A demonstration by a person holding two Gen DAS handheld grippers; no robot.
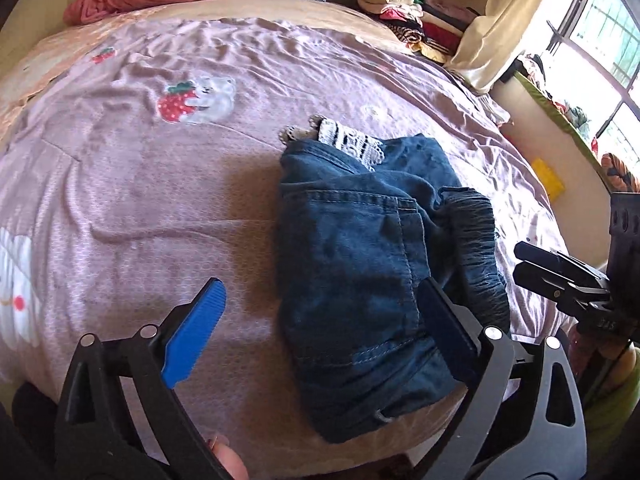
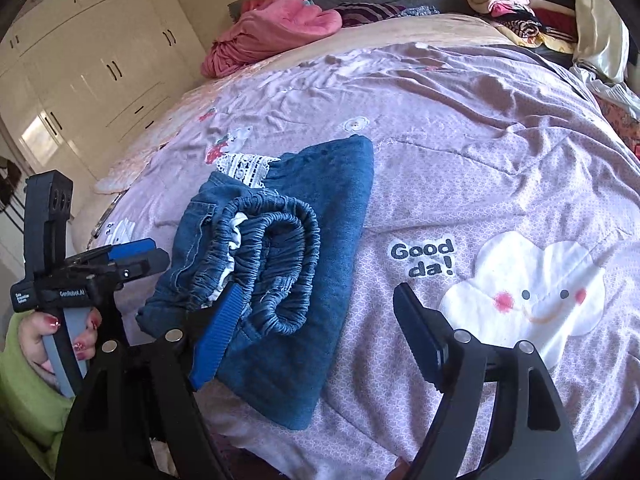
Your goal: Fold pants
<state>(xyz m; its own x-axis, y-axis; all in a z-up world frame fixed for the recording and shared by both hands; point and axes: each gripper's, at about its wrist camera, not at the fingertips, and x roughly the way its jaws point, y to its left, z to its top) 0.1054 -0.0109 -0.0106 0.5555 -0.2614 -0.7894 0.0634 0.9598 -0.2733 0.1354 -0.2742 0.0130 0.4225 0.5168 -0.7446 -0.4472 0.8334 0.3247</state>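
Small blue denim pants lie folded into a compact bundle on the lilac bedspread, with the elastic waistband on top and white lace trim sticking out at the far end. My left gripper is open and empty, its jaws wide apart just above the near end of the pants. My right gripper is open and empty too, over the near right edge of the pants. The left gripper also shows in the right wrist view, and the right gripper in the left wrist view.
A pink garment lies at the bed's far left. A stack of folded clothes sits at the far right by a cream pillow. White wardrobes stand to the left, a window to the right.
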